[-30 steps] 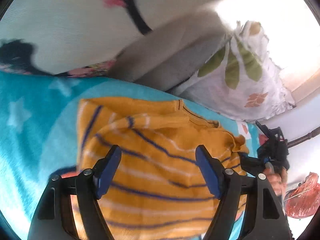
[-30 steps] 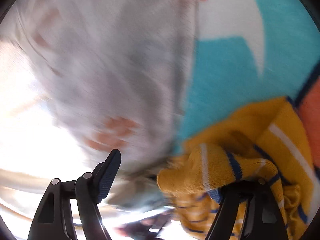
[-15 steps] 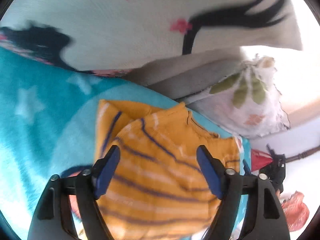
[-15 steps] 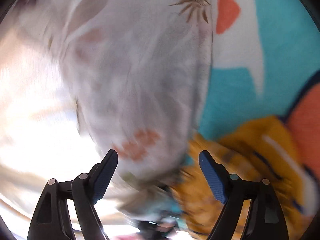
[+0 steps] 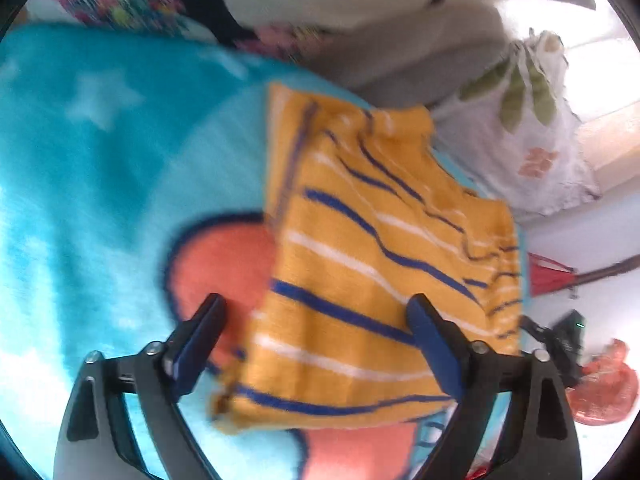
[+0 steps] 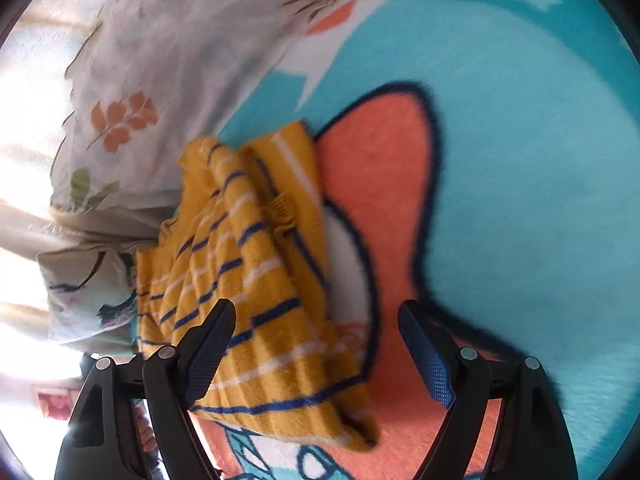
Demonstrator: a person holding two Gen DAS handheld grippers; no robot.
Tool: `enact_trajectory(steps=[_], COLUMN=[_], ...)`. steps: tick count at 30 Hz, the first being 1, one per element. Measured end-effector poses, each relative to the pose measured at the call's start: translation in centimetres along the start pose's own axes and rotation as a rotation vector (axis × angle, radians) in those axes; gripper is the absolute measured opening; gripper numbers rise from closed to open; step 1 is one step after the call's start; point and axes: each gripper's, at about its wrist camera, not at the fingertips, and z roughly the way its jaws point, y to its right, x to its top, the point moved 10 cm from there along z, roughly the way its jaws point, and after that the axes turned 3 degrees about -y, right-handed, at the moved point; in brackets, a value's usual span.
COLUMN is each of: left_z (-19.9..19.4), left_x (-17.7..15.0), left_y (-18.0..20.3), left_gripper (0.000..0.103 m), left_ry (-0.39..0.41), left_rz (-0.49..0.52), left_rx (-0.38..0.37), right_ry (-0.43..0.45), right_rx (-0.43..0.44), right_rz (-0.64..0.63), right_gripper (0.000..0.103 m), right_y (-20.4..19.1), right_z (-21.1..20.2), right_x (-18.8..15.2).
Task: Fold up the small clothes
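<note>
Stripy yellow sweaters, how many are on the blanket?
1. The yellow striped sweater lies partly folded on the teal blanket, beside the leaf-print pillow. Other clothes may be hidden outside both views.

Both fisheye views look forward and steeply downward along their own gripper fingers, close above a teal blanket (image 5: 100, 184). The left wrist view faces a leaf-print pillow (image 5: 532, 152) at upper right; the right wrist view has it at upper left. Both share the folded yellow striped sweater (image 5: 360, 272) and blanket.
</note>
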Motion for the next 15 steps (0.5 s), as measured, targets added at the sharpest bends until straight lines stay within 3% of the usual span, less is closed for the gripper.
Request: enact_trajectory(steps=[3,5,6,7,8,9,15], left_z=[0.3,0.8,0.8,1.0,0.8,0.4,-3.6], left_x=[-0.3,-0.6,-0.8,-1.3,-1.4,-1.6,-5.9], left_y=[0.5,1.2,1.7,2.0,2.1,2.3,4.7], left_gripper=[0.098,0.089,0.051,0.029,0.029,0.028,0.027], left_ry=[0.016,0.003,-0.015,-0.049,-0.045,-0.031,0.005], left_rz=[0.028,0.044,0.044,0.032,0.018,0.023,0.011], left_rx=[0.034,0.074,0.079,0.073,0.084,0.099,0.082], right_ry=[-0.053,-0.038,-0.045,-0.065,-0.117,-0.135,-0.175], right_rx=[0.073,0.061,0.060,0.068,0.099,0.124,0.207], right_rz=[-0.050,-0.102,-0.113,-0.108,-0.082,-0.068,-0.114], right_gripper=[0.088,0.088,0.086,0.057,0.035,0.027,0.023], right_y=[-1.9,-2.7,-2.8,-3.1,-3.3,-3.6,-4.8], right_z=[1.9,2.6,2.5,2.7,3.4,3.6,0.8], right_x=[-1.0,-1.0,-1.0,-1.1,-1.4,-1.4,-2.6])
